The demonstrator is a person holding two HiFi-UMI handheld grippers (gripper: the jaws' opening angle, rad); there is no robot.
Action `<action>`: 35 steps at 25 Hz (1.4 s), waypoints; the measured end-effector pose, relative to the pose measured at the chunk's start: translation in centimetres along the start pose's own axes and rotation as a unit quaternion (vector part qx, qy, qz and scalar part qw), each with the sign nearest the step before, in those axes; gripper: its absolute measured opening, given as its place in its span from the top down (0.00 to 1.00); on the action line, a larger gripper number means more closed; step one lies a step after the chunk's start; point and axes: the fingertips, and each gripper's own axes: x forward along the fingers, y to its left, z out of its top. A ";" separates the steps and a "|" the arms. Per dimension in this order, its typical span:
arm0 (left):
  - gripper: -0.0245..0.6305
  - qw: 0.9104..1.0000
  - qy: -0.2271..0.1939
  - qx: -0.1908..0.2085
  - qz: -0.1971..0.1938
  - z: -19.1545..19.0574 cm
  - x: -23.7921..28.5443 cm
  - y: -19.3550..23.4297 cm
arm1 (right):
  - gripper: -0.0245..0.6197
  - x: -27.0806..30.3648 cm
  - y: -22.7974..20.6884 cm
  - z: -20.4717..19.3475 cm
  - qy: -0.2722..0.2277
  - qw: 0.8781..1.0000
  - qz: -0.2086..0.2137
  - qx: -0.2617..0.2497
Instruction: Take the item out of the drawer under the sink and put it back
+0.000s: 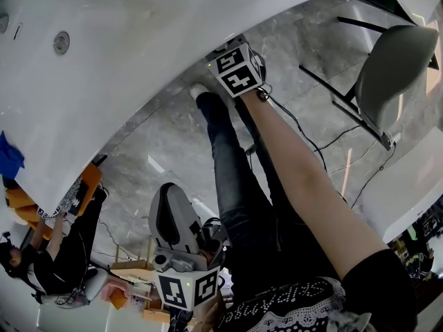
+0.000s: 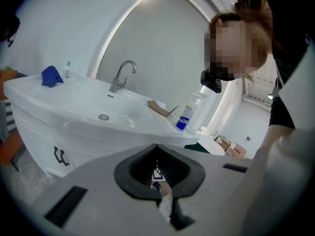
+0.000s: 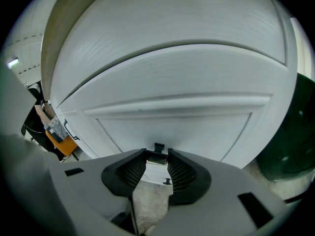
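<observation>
- My right gripper (image 3: 157,155) has its jaws clamped on the black drawer handle (image 3: 158,147), which is mostly hidden between the pads.
- The drawer front (image 3: 172,117) looks flush, and I cannot see the item.
- My left gripper (image 2: 157,149) has its jaws together and holds nothing.

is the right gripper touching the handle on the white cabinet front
Cannot tell. In the right gripper view the dark handle sits between the tips of the right gripper's parted jaws, but neither a gap nor contact shows plainly.
</observation>
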 end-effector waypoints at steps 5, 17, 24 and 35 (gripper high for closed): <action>0.95 1.000 -0.004 -0.002 -0.004 0.3 0.0 0.0 | 0.74 -1.0 0.4 -1.0 0.001 1.000 0.000 0.004; 0.96 1.000 -0.013 -0.014 -0.002 0.2 0.1 -0.3 | 0.74 -2.9 0.9 -3.5 0.013 1.000 0.006 -0.001; 0.96 1.000 -0.012 -0.016 -0.005 0.0 0.0 -0.6 | 0.74 -4.3 1.4 -4.7 0.008 1.000 0.012 0.001; 0.96 1.000 -0.008 -0.015 -0.014 -0.3 0.2 -0.9 | 0.74 -6.4 2.2 -7.0 0.004 1.000 0.018 0.005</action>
